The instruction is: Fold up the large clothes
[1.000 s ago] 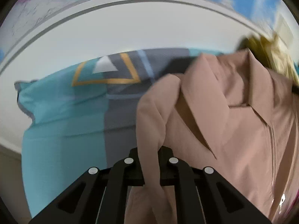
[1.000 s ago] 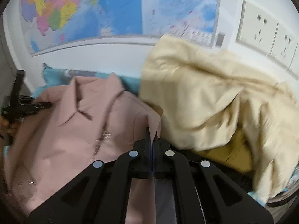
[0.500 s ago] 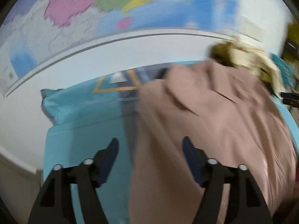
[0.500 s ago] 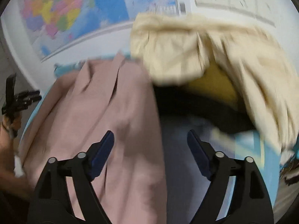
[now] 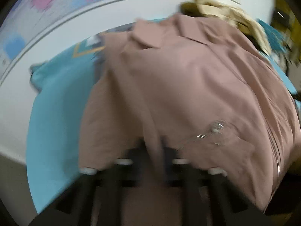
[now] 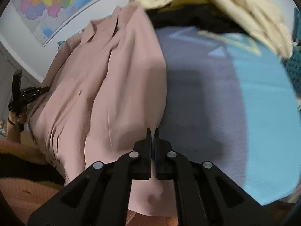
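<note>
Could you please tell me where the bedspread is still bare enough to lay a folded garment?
Bare bedspread lies right of the pink jacket, below the cream clothes pile; it is crowded up there.

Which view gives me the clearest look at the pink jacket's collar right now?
The right wrist view: the pink jacket is fairly sharp there, with its collar lying flat toward the wall. The left wrist view also shows the collar, but motion blur smears it.

Wall: colourful map [image 6: 52, 1], hung above the table.
Table cover: blue-and-grey cloth [image 6: 263, 103] with triangle pattern.
</note>
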Motion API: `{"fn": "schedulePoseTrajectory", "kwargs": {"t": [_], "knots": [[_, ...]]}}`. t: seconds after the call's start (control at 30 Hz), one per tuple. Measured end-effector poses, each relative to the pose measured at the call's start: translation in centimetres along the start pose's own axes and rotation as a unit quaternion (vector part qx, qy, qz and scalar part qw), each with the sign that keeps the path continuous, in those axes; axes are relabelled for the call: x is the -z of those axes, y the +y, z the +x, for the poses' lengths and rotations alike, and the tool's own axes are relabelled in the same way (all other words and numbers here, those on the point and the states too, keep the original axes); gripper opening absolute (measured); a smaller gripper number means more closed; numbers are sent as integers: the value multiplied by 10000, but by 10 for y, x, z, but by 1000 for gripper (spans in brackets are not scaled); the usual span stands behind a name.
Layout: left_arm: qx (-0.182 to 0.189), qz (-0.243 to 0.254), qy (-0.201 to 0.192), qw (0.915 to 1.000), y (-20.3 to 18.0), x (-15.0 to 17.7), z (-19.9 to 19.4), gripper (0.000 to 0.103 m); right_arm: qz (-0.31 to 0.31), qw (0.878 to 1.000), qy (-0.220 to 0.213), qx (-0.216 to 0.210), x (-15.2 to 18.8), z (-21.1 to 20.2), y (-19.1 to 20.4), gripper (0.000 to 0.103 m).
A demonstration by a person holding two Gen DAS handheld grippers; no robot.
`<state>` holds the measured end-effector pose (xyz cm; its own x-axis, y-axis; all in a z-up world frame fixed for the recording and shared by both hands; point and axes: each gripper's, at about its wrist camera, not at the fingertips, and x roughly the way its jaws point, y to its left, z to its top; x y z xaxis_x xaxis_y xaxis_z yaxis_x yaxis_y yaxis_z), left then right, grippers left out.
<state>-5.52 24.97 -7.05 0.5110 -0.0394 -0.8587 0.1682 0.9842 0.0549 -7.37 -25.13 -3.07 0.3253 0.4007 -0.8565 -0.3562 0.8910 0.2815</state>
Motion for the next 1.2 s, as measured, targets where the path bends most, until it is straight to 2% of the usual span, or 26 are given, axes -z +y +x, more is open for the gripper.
{"fn": "schedulePoseTrajectory", "kwargs": {"t": [0.1,0.13,0.2,0.27,0.33,0.43,0.5,0.53,0.57,0.6,0.63,0.7,0.73,0.8,0.87,0.9,1.0,1.1,1.13,1.17,1.2], "knots": [[-247,-551,-419,9973,35,-8,-20,2,-143,9984,-451,304,-25,-36,1,2],[-304,-694,-503,9959,45,-8,-28,2,-234,9954,-714,589,-38,-57,2,2],[-457,-927,-685,9923,62,-14,-41,2,-284,9901,-1092,834,-58,-86,-7,2],[-762,-1123,-820,9873,82,-22,-50,2,-304,9824,-1451,1135,-83,-110,-17,2],[-984,-1361,-857,9821,102,-27,-53,2,-274,9778,-1632,1283,-108,-118,-30,2],[-1374,-1703,-712,9732,130,-34,-45,4,-246,9744,-1591,1570,-132,-95,-47,3],[-1630,-1779,-425,9695,146,-35,-28,12,-75,9772,-1234,1725,-141,-58,-65,4],[-1926,-1710,-231,9660,149,-33,-17,27,73,9800,-1051,1689,-141,-40,-72,6],[-2202,-1563,-25,9628,149,-31,-7,49,153,9811,-862,1723,-139,-26,-77,12],[-2410,-1421,194,9599,147,-27,2,57,243,9800,-759,1825,-136,-16,-80,20],[-2400,-1391,303,9603,146,-22,5,59,337,9787,-735,1887,-132,-9,-82,26],[-1766,-1579,234,9713,148,-12,-6,59,355,9800,-902,1735,-123,-11,-76,45],[-1389,-1738,82,9749,148,-5,-18,59,343,9810,-1033,1603,-117,-16,-70,48],[-995,-1848,-281,9773,140,7,-44,59,211,9836,-1267,1264,-102,-30,-51,58],[-602,-1764,-609,9806,117,23,-72,71,-57,9863,-1419,835,-82,-42,-27,63],[-439,-1592,-733,9835,100,32,-85,74,-203,9882,-1398,596,-73,-44,-16,69],[-379,-1077,-744,9907,58,47,-98,80,-450,9918,-1194,-5,-46,-37,11,80],[-423,-706,-453,9956,22,65,-89,81,-388,9946,-771,-580,-27,-15,22,80],[-422,-708,-326,9961,17,70,-81,75,-350,9952,-581,-700,-22,-5,23,80],[-364,-811,-226,9958,16,74,-75,64,-253,9953,-380,-857,-13,6,27,80],[-154,-1052,-158,9942,22,78,-71,56,-171,9944,-178,-1031,-6,17,28,80]]}}
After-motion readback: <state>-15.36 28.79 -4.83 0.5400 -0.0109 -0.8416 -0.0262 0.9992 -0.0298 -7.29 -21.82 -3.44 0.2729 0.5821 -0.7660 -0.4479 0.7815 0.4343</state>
